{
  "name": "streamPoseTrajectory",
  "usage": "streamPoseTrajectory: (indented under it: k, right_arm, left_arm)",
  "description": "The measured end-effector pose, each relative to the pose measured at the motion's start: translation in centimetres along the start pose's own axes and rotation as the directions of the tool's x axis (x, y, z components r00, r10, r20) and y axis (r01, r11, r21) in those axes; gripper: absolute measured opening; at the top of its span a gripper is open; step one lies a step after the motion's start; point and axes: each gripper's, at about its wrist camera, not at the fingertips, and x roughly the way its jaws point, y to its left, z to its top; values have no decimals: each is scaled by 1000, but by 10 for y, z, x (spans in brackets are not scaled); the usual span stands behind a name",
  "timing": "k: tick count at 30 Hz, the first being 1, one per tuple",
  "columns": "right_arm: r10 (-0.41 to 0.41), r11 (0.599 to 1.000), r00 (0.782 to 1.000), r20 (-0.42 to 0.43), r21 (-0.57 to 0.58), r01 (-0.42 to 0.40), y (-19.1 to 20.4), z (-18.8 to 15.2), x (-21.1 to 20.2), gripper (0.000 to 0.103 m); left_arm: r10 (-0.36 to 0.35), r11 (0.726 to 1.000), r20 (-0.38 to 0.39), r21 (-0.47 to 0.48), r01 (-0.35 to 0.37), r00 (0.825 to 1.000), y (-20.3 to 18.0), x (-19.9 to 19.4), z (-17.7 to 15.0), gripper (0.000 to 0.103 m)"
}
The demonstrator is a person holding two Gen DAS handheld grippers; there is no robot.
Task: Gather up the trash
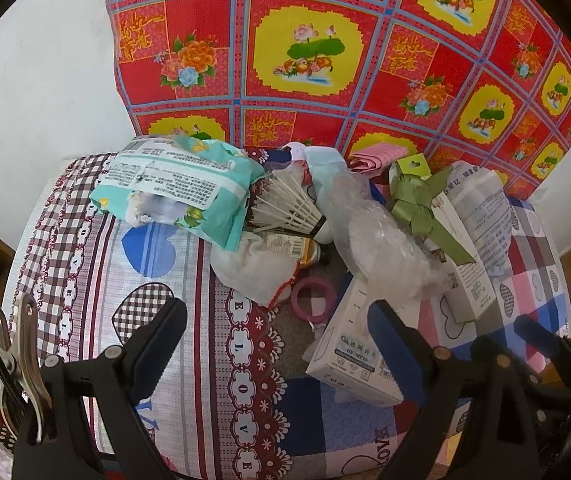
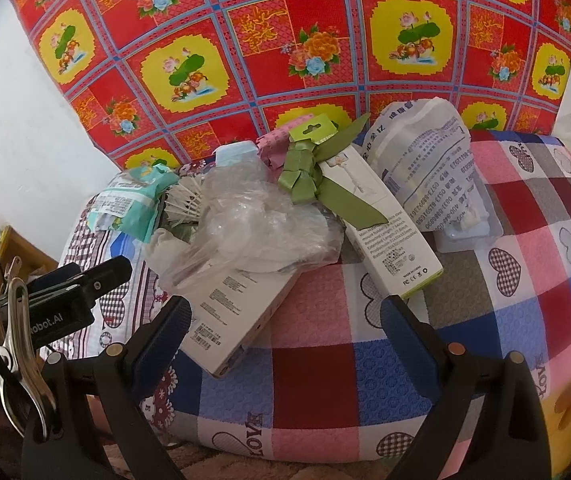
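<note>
Both claws, left (image 1: 277,344) and right (image 2: 285,340), are gaping wide, holding nothing. Mid-frame, trash is lying heaped on a quilted patchwork cushion (image 2: 525,280): crinkled clear plastic (image 2: 245,224), glossy green ribbon (image 2: 309,184), rectangular cardboard box (image 1: 359,344), feathered shuttlecock (image 1: 285,204).

patchwork heart-print quilt (image 2: 525,264) over the cushion, red floral cloth (image 1: 309,40) against white wall (image 1: 45,92) behind

Left gripper (image 1: 277,336), right gripper (image 2: 285,332): black plastic jaws, blue inner pads, brass pivot screws, steel spring clips.
</note>
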Motion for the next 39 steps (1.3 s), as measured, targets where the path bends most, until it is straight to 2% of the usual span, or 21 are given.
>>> streamPoseTrajectory:
  k: [7,12,21,32,35,39]
  right_arm:
    - [7,1000,1000,-9,18,-7,-9,1,2,98]
    - [7,1000,1000,-13,26,-6,-12,0,3,98]
    - [21,999,999,-38,44,-19,-21,-2,10,98]
    - [19,998,998,-65,64,-15,-35,-3,20,98]
    - [21,998,997,-69,62,-17,-38,-3,22,98]
    - [21,998,997,-75,63,-16,-40,-2,25,98]
  left_arm:
    - [-19,1000,-43,12,20,999,7,12,3,95]
    - [4,1000,-77,6,-3,997,16,28,4,95]
    - [-8,993,-110,-117,-5,994,33,63,19,95]
    - [68,984,-144,-151,-90,987,28,104,24,94]
    - [98,977,-154,-171,-124,983,31,114,22,86]
    - [78,972,-180,-204,-115,980,36,124,19,82]
